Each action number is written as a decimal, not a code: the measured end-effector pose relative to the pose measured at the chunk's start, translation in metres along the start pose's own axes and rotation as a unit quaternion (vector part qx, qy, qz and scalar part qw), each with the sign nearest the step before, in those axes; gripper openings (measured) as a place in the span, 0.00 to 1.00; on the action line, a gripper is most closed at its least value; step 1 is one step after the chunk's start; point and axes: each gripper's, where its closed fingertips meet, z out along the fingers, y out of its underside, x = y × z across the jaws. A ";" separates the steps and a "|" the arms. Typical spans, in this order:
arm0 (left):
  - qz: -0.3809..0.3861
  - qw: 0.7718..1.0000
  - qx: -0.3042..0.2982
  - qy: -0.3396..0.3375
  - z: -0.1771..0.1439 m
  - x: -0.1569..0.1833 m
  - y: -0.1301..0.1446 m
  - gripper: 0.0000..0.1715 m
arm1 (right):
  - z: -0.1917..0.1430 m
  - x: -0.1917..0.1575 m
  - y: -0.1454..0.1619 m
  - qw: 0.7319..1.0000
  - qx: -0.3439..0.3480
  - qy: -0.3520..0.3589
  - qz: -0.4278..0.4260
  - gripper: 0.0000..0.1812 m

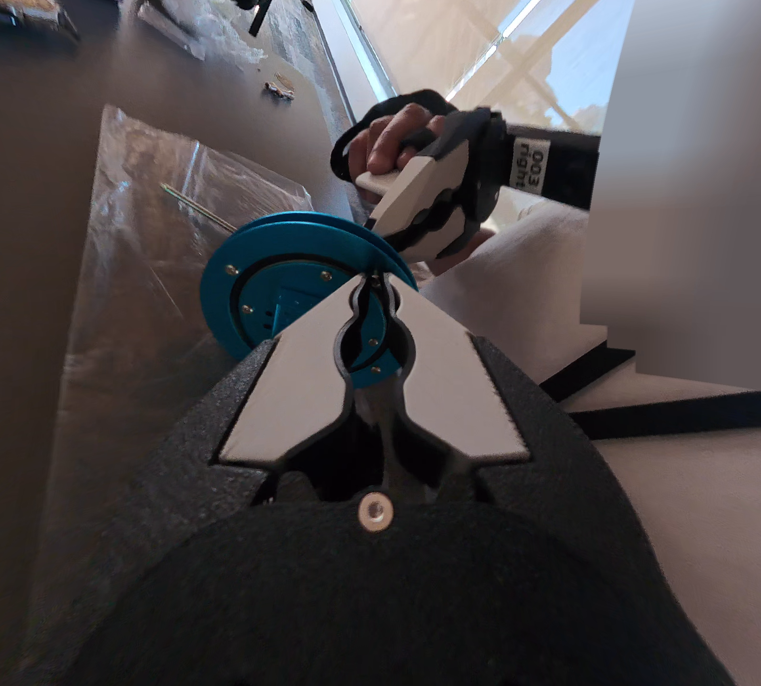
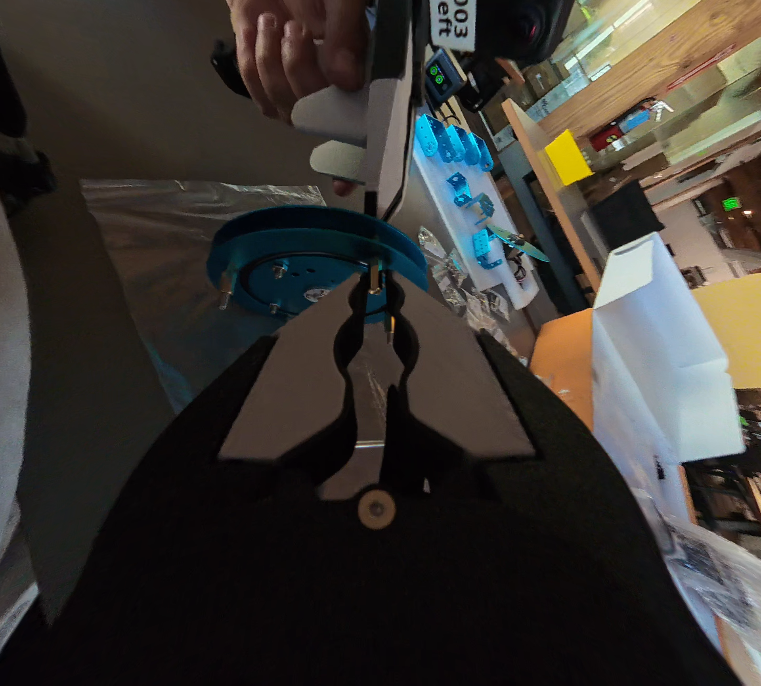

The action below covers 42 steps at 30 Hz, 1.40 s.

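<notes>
Your left tool [image 1: 376,279] was clenched on the rim of the blue disc assembly [image 1: 296,275], held above the plastic bag [image 2: 173,229] on the table [image 1: 173,90]; your right tool [image 2: 372,283] pinched a metal standoff [image 2: 374,275] at its near edge

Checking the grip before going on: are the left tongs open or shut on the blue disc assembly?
Shut on it: the left tongs pinch the blue disc assembly at its rim, tips nearly together.

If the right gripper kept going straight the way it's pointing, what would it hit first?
Most likely the metal standoff on the blue disc assembly, right at the right gripper fingertips; depth is hard to judge, so they may already touch.
</notes>
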 end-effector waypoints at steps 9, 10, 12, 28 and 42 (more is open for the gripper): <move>0.004 1.000 -0.003 -0.016 0.000 0.002 0.002 0.02 | 0.002 -0.003 0.001 0.997 -0.067 -0.022 -0.003 0.02; 0.058 0.998 -0.010 -0.032 0.001 0.003 0.004 0.02 | 0.001 -0.006 0.001 0.995 -0.067 -0.062 0.044 0.02; 0.143 0.988 -0.029 -0.059 0.002 0.006 0.008 0.02 | -0.001 -0.012 -0.001 0.977 -0.061 -0.143 0.143 0.02; 0.248 0.958 -0.059 -0.131 0.011 0.005 0.009 0.02 | -0.010 -0.024 0.002 0.910 -0.081 -0.269 0.305 0.03; 0.333 0.930 -0.084 -0.130 0.014 0.012 0.018 0.02 | -0.015 -0.032 -0.004 0.839 -0.106 -0.366 0.388 0.02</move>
